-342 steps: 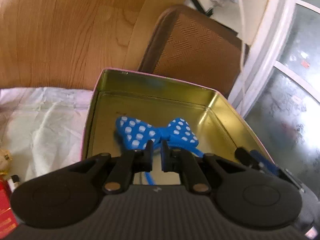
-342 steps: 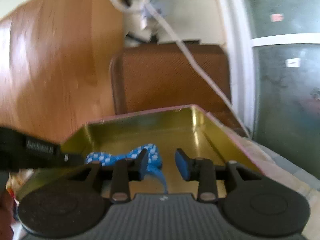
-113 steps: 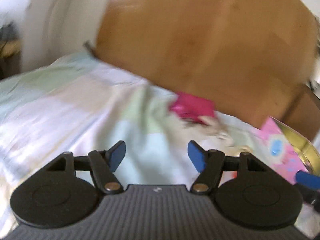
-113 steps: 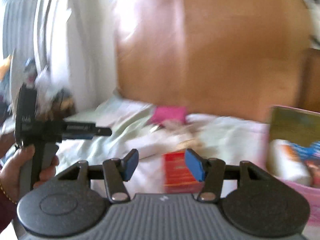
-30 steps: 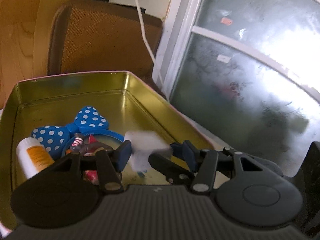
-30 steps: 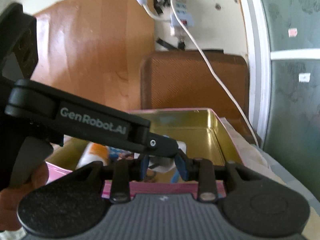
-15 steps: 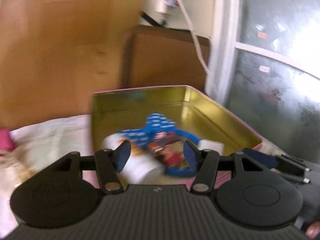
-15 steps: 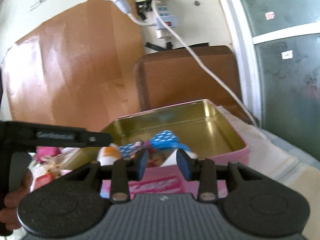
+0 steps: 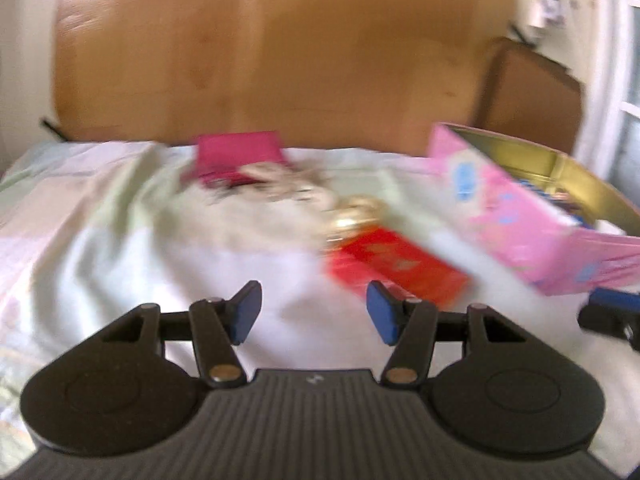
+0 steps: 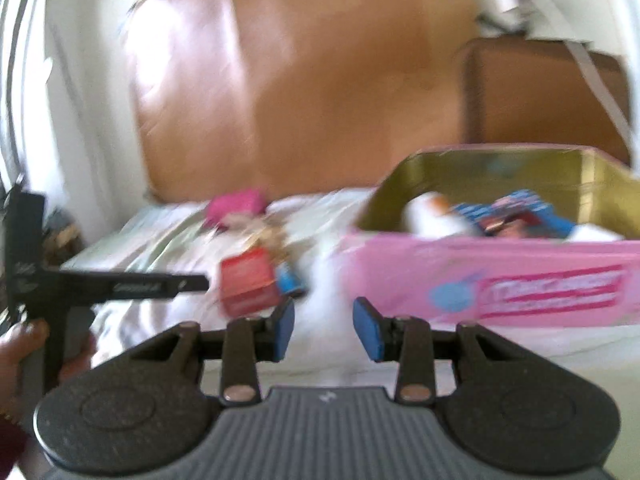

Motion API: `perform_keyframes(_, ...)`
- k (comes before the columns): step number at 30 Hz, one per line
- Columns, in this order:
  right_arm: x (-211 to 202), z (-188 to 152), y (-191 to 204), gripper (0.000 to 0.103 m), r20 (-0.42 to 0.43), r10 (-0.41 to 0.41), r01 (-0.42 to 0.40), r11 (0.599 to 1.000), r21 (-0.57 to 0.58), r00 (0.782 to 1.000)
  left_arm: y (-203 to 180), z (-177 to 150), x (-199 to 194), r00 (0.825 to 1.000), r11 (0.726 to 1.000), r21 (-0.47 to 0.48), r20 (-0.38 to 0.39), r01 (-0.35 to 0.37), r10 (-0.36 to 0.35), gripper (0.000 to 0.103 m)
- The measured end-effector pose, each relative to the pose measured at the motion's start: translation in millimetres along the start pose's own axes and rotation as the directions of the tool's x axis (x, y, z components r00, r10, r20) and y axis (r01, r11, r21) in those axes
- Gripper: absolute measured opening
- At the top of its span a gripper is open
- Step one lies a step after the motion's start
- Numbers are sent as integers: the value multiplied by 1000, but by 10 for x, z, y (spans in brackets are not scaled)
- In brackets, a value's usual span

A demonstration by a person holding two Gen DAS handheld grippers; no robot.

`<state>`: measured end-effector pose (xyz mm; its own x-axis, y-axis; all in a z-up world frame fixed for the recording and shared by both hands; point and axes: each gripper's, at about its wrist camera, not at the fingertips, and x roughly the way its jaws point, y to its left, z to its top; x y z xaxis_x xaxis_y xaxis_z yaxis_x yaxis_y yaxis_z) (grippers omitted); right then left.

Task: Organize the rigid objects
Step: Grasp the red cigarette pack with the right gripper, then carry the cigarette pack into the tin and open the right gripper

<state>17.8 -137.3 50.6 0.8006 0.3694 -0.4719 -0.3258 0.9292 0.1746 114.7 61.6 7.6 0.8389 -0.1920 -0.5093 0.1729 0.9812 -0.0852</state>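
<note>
**Two empty grippers between picks, red box looks next**

Left wrist view: left gripper [image 9: 314,316] hangs over the bedsheet [image 9: 100,248], jaws wide apart, nothing between them. Red box [image 9: 394,266] lies on the sheet just ahead and slightly right of the jaws, one corner close to the pink tin [image 9: 516,220]. Tin sits at the sheet's right edge, open, gold inside. Gold trinket [image 9: 354,212] just behind the red box; magenta pouch [image 9: 240,152] at the far edge by the wooden headboard [image 9: 280,60]. Blue pad of the right gripper pokes in at the frame's right edge.

Right wrist view: right gripper [image 10: 323,334] is also spread open and empty, low over the sheet in front of the tin's near wall [image 10: 500,276]. Tin holds a white bottle [image 10: 430,216], a blue item and other bits. Red box [image 10: 248,280] sits left of the tin, with the left gripper's arm [image 10: 136,286] pointing at it.

Judgement: step in hand is reaching for the next loose item; tin is partly filled, several things remain outside. Next move likely needs the left jaws lined up across the red box's narrow sides, then closing.

Hard to read: heavy motion blur in both views. Tin contents mostly hidden behind its wall in the left view; the pale clutter beside the pouch cannot be identified. Printing on box and tin illegible.
</note>
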Motion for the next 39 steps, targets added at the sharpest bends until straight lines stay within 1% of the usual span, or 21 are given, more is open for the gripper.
perform_keyframes(1,83,13,72,43,-17,8,-8,1000,-17,1000,104,13,42,999,998,-64,-24,28,-30,59)
perform_keyframes(2,176,31,142,44,-31,10,-11,999,-40,999,185,9,46,999,992,-114,-21,46,-49,59)
perform_keyframes(4,333,84,255,47,-51,6,-10,997,-77,999,265,24,74,998,985,-164,-20,49,-53,59)
perform_keyframes(5,406,112,301,55,-58,5,-10,996,-92,998,290,25,73,998,982,-180,-17,57,-61,59)
perform_keyframes(6,486,144,354,59,-61,2,-8,994,-108,998,306,30,76,998,979,-191,-12,64,-68,59)
perform_keyframes(9,744,232,493,61,-81,-2,-12,986,-166,997,269,33,86,998,979,-194,-8,67,-70,59)
perform_keyframes(10,836,251,521,67,-93,2,-19,983,-180,996,269,12,81,998,979,-194,-7,65,-67,59)
perform_keyframes(11,922,261,550,69,-100,0,-20,981,-193,995,268,-19,50,998,979,-196,-4,61,-63,59)
perform_keyframes(12,978,249,556,66,-115,-10,-15,978,-208,993,264,-30,44,998,978,-197,-2,62,-64,59)
perform_keyframes(13,970,236,587,57,-103,-27,2,973,-232,994,267,-43,36,998,978,-200,-1,63,-65,59)
perform_keyframes(16,852,166,593,56,-127,33,-60,974,-220,991,270,-69,-2,998,976,-208,4,67,-67,59)
perform_keyframes(20,454,-64,594,56,-112,34,-64,960,-272,993,264,-67,-13,995,978,-186,13,97,-96,60)
perform_keyframes(24,-31,-292,439,56,-87,5,-29,962,-272,996,151,-61,-25,993,987,-113,1,116,-116,60)
perform_keyframes(26,-240,-376,317,56,-78,-15,-4,970,-243,997,41,-67,-58,991,988,-72,-12,134,-135,60)
perform_keyframes(28,-396,-432,183,56,-70,-46,32,981,-192,997,-96,-98,-112,976,974,-84,-36,211,-215,60)
perform_keyframes(31,-525,-440,-44,56,-62,-45,39,995,-92,997,-404,-155,-224,936,935,-100,-64,340,-347,60)
perform_keyframes(32,-555,-435,-92,56,-61,-32,29,998,-57,998,-511,-163,-243,919,921,-102,-84,376,-385,61)
perform_keyframes(33,-564,-427,-130,56,-62,-21,19,1000,-22,998,-620,-166,-254,900,906,-110,-111,410,-421,65)
perform_keyframes(35,-573,-414,-213,56,-59,13,-11,999,40,998,-776,-175,-244,853,867,-147,-165,476,-496,74)
perform_keyframes(37,-561,-428,-253,56,-54,39,-35,997,72,998,-885,-204,-209,823,847,-177,-203,502,-530,75)
perform_keyframes(39,-568,-442,-242,56,-46,53,-49,996,79,998,-982,-258,-159,802,831,-209,-223,516,-554,69)
